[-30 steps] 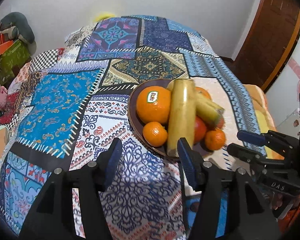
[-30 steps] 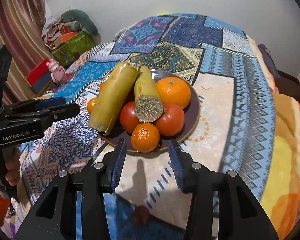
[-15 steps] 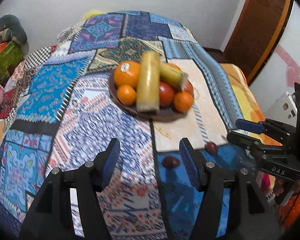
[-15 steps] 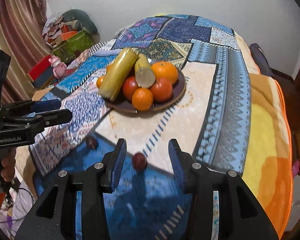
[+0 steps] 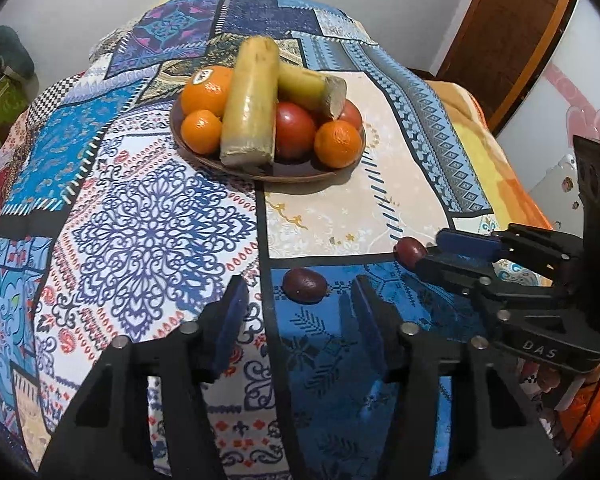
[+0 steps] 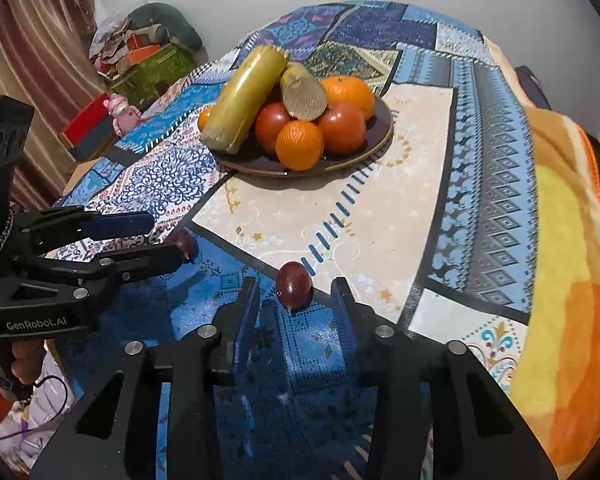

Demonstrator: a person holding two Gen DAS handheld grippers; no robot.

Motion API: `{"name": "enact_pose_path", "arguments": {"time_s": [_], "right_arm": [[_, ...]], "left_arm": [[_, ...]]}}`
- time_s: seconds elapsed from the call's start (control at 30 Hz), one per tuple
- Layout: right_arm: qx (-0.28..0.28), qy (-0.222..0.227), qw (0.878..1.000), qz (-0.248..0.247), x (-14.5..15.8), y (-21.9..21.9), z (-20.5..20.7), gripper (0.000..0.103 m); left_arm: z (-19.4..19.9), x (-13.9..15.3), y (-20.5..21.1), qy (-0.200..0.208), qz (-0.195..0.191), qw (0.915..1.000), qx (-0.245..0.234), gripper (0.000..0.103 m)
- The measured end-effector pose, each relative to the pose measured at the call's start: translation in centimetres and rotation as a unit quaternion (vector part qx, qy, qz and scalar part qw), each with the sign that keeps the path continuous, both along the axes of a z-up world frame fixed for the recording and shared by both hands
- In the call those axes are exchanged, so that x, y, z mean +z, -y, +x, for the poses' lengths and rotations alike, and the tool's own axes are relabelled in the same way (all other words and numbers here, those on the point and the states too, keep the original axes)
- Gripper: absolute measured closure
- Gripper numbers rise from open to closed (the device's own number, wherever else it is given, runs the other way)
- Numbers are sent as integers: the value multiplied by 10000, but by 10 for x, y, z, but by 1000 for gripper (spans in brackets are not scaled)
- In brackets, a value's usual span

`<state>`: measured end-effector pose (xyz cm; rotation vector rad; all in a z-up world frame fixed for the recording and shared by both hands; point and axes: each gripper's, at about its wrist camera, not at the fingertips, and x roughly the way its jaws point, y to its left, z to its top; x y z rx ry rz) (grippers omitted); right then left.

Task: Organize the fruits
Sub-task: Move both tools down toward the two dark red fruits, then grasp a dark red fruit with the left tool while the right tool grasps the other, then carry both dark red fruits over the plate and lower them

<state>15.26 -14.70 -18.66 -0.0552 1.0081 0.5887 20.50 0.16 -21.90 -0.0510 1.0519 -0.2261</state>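
Observation:
A brown plate (image 5: 300,174) (image 6: 380,136) on the patterned cloth holds oranges, red tomatoes and two yellow-green cane pieces (image 5: 250,100). Two small dark red fruits lie loose on the blue patch near the front edge. My left gripper (image 5: 296,300) is open, with one fruit (image 5: 304,285) lying just ahead between its fingertips. My right gripper (image 6: 294,300) is open, with the other fruit (image 6: 294,286) just ahead between its fingertips. Each gripper shows in the other's view, the right (image 5: 432,252) and the left (image 6: 160,240).
The table is covered by a patchwork cloth (image 5: 140,220). An orange-yellow blanket (image 6: 560,240) hangs over the right side. Boxes, a green container and a pink toy (image 6: 120,110) sit on the floor at the left. A wooden door (image 5: 512,28) stands at the back right.
Both grippers have pulled back from the plate and lowered toward the front edge. The two small dark fruits have come into view and now lie right at the fingertips.

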Motion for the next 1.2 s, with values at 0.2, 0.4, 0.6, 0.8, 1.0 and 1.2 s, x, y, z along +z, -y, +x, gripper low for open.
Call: {"name": "enact_pose_path", "arguments": {"time_s": [0.2, 0.4, 0.6, 0.8, 1.0, 1.2], "right_arm": [[-6, -51, 10000, -24, -8, -4, 0, 80], [-15, -42, 10000, 45, -8, -4, 0, 85], [-58, 10, 9999, 130, -1, -2, 0, 86], [-95, 211, 9995, 219, 16, -1, 5, 86], [-108, 476, 9983, 310, 36, -4, 15, 86], [-44, 708, 9968, 375, 50, -17, 30, 86]], "left_arm": [[8, -10, 5, -86, -34, 9999, -108, 70], [12, -12, 5, -58, -78, 9999, -110, 78], [10, -6, -1, 13, -117, 9999, -65, 78], [11, 15, -10, 276, -145, 9995, 34, 78], [22, 39, -22, 586, -126, 9981, 172, 78], [39, 54, -31, 793, -59, 9964, 281, 78]]}}
